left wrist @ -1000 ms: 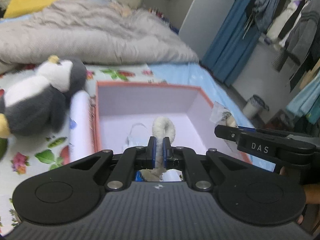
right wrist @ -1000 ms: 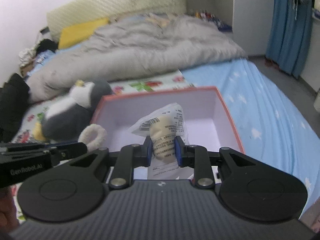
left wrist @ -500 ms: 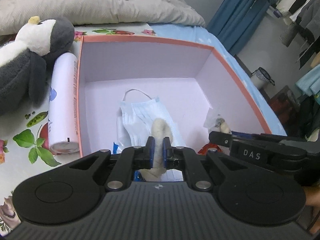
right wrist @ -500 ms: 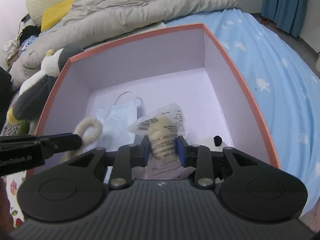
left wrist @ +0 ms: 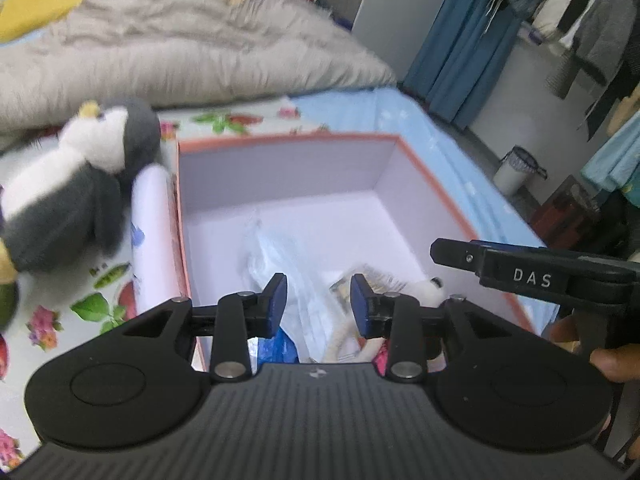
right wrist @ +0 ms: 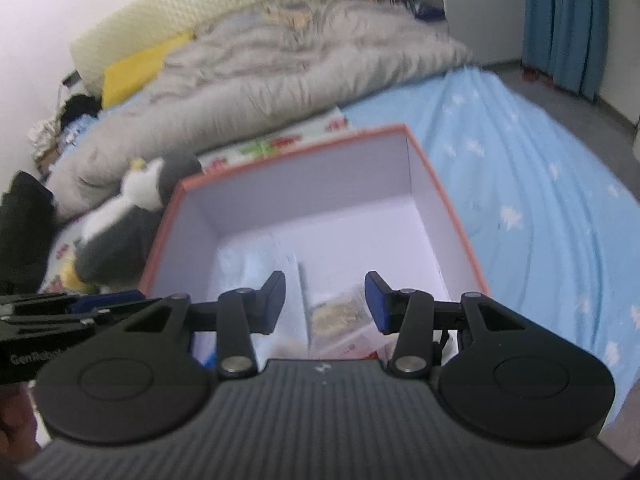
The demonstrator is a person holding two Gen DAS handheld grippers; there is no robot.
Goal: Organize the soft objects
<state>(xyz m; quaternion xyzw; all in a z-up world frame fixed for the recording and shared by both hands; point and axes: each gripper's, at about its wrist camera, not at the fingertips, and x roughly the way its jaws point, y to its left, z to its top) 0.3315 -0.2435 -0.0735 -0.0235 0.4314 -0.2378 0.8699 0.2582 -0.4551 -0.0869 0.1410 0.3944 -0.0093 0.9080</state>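
Left to right. Penguin plush (left wrist: 76, 184) lies on the floral sheet (left wrist: 44, 320), outside the box, touching the white spray can (left wrist: 150, 236) that lies along the box's left wall. Neither is packed yet.

Orange-rimmed box (left wrist: 436, 172), white inside: face mask (left wrist: 280, 256) on the floor at left-centre, printed plastic packet (right wrist: 340, 312) to its right, fluffy white loop (left wrist: 424, 292) near the front right. It's blurred, so exact contact between them is unclear.

My left gripper (left wrist: 318, 306): jaws spread, nothing between the pads, hovering over the front edge of the box. My right gripper (right wrist: 326, 302): jaws spread too, empty, above the packet.

Judgement: drop-off step is done for these items, both hands free. Next soft item is likely the penguin. It calls for swinging the left gripper over the box wall, keeping the jaws wide, and pinching a fold of the body, not the whole plush. Watch the can: a nudge could roll it.
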